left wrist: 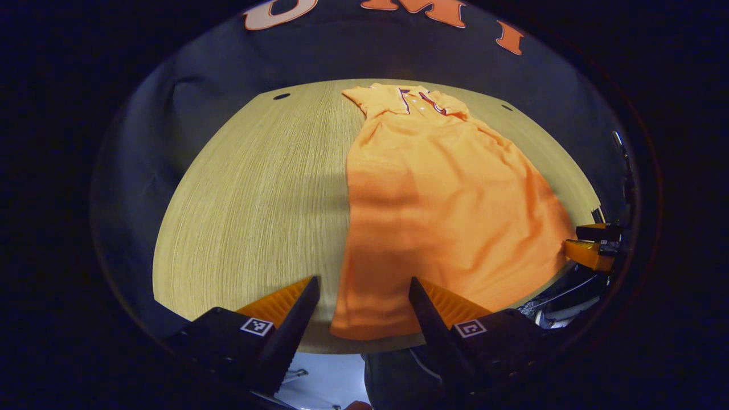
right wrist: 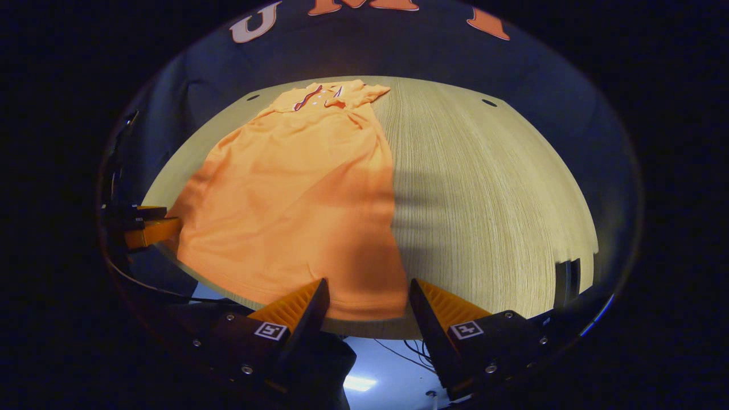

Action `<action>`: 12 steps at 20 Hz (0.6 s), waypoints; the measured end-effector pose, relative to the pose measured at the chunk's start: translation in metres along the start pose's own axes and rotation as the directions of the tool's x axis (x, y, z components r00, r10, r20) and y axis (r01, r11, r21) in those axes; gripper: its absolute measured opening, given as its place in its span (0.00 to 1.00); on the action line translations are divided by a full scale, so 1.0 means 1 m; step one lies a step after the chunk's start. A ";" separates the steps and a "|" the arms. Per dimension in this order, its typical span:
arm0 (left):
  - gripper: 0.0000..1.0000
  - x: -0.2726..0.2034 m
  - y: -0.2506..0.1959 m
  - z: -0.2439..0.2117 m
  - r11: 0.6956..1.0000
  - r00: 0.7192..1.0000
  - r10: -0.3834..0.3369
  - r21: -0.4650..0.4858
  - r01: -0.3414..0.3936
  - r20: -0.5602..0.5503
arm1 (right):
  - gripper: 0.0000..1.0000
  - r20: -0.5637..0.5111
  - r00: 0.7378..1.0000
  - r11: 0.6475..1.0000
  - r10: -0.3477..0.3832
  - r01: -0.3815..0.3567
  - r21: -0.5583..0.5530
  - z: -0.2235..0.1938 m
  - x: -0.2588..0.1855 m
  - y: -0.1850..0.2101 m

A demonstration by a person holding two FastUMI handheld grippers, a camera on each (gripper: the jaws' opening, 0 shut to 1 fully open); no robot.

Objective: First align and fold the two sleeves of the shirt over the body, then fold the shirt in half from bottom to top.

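Orange cloth, a short-sleeved polo shirt (left wrist: 450, 210), lay flat on the pale wood-grain table (left wrist: 250, 199) in the left gripper view. Its collar, trimmed with a dark stripe, pointed toward the far edge by the black booth wall (left wrist: 364, 51), and its hem reached the near edge of the table. Both sleeves looked folded in over the body, giving the shirt a long, narrow outline. The left gripper (left wrist: 364, 287) hovered just above the near table edge with its two fingers spread apart and nothing between them; the shirt's near left corner sat in the gap as seen from above. Each finger block carried a small square black-and-white marker, which held no readable writing. At the right rim of this view the other gripper (left wrist: 592, 245) showed beside the shirt's hem. Two small dark holes sat in the table near its far corners.

In the right gripper view the same shirt (right wrist: 296, 199) filled the left half of the table (right wrist: 490, 193), collar far, hem near. The right gripper (right wrist: 367, 290) hung at the near edge, its fingers apart and empty, with the shirt's near right corner showing between them. The left gripper (right wrist: 145, 228) appeared at the left rim, close to the hem. A dark object (right wrist: 568, 279) stood at the table's right near edge, too dim to identify.
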State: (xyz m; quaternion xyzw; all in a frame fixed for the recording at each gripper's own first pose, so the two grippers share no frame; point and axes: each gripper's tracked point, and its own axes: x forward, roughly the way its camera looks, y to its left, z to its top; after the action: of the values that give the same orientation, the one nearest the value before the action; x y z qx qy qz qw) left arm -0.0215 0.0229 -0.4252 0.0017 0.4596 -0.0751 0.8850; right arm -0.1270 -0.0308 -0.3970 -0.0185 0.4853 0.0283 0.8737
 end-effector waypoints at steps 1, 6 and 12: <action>0.99 0.002 -0.002 0.001 1.000 1.000 -0.004 0.006 0.004 0.020 | 0.88 0.022 1.000 1.000 -0.002 0.002 0.008 0.005 0.002 0.000; 0.90 0.009 -0.016 0.013 1.000 0.994 0.006 -0.013 -0.005 0.110 | 0.58 0.110 0.994 1.000 0.016 -0.015 -0.008 0.014 0.008 0.009; 0.06 0.016 -0.043 0.022 0.998 0.990 -0.030 0.050 0.023 0.135 | 0.03 0.098 0.992 0.989 0.080 -0.091 0.117 0.024 0.008 0.025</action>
State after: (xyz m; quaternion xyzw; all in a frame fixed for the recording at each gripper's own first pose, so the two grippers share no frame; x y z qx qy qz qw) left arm -0.0007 -0.0233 -0.4230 0.0120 0.3963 -0.0979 0.9128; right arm -0.1035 -0.0038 -0.3914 0.0568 0.4452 0.0372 0.8929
